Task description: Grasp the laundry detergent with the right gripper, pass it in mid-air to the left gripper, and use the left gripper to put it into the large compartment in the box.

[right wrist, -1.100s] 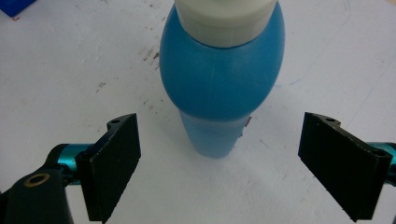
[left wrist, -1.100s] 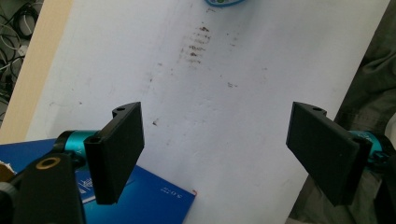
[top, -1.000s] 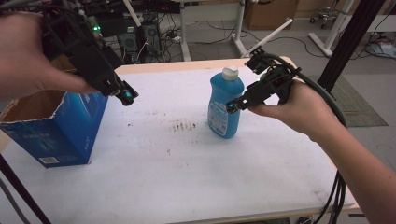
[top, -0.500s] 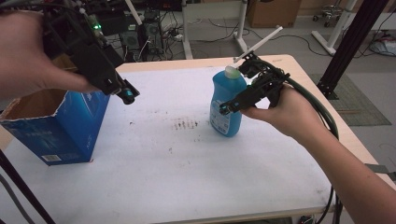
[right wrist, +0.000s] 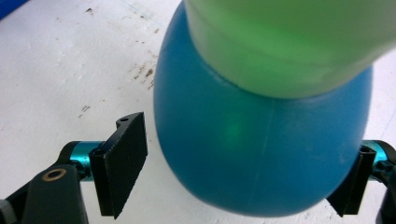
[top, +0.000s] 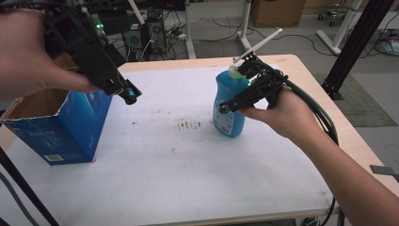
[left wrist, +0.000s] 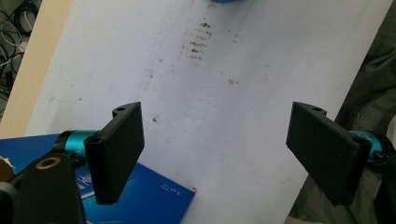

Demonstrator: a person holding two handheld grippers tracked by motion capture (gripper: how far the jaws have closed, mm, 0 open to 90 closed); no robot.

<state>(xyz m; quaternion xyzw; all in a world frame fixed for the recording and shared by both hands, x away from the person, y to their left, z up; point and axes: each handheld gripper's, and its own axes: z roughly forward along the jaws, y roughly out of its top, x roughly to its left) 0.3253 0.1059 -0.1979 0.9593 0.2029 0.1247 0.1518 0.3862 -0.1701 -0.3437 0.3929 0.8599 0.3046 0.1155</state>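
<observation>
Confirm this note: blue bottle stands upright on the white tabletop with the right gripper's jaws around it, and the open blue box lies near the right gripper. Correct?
One thing is off. The blue box is over by the left gripper, not the right gripper, as the high view shows. The blue bottle does stand upright on the tabletop between the right gripper's jaws.

No lettering can be read: the blue bottle (top: 229, 106) carries a label with print too small to make out, and the blue box (top: 70, 136) has a white printed patch, equally illegible.
</observation>
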